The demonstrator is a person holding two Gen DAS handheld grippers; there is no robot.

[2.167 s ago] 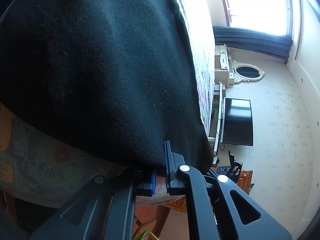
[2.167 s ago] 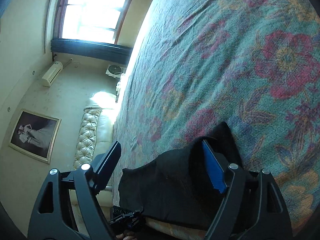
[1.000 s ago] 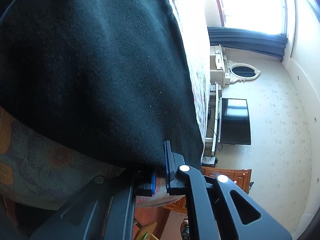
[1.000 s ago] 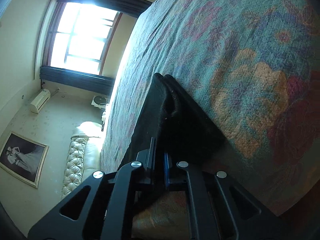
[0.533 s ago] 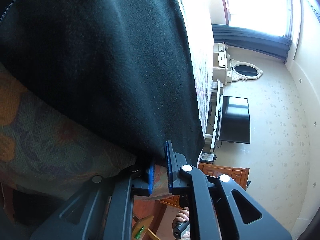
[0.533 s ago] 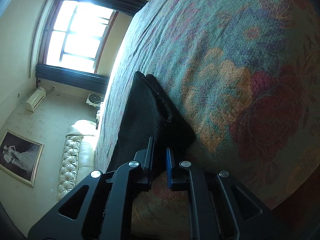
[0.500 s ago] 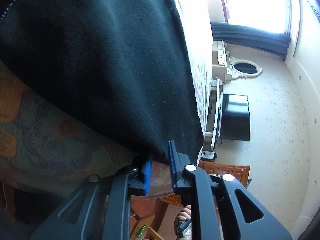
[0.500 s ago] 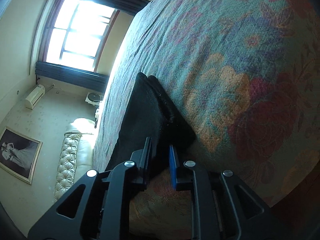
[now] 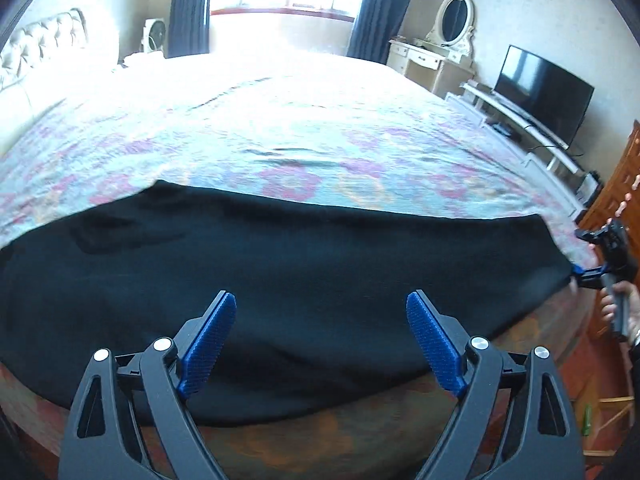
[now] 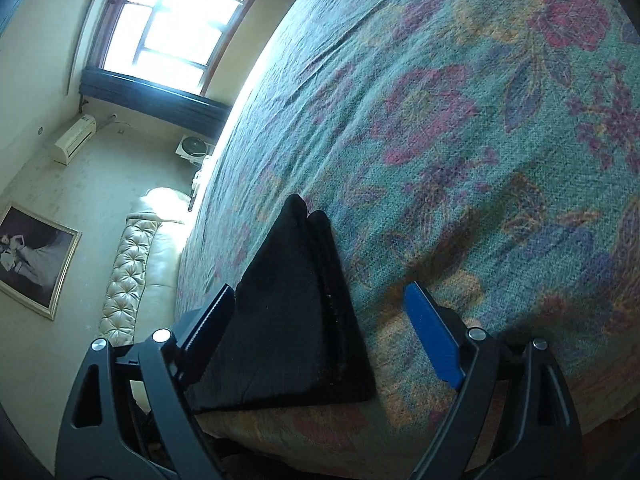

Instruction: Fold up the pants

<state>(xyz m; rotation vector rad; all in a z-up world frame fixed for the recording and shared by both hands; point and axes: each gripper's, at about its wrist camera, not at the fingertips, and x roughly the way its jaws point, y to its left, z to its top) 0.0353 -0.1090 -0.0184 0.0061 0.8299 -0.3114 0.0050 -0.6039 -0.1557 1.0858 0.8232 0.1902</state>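
Observation:
Black pants (image 9: 280, 280) lie flat in a long band across the near edge of the floral bedspread (image 9: 320, 140). My left gripper (image 9: 320, 336) is open and empty, held above the middle of the pants. In the right wrist view the end of the pants (image 10: 292, 320) lies on the bedspread (image 10: 460, 140), between the open jaws of my right gripper (image 10: 320, 328), which holds nothing. The right gripper also shows in the left wrist view (image 9: 596, 270) at the pants' right end.
A TV (image 9: 540, 88) on a low stand and a dressing table with an oval mirror (image 9: 452, 16) stand beyond the bed's right side. A wooden cabinet (image 9: 616, 200) is at far right. A tufted headboard (image 10: 128, 272) is at the bed's left end.
Both grippers have opened and let go of the pants. The left gripper has pulled back and turned, now facing across the bed. The pants now lie flat on the bedspread.

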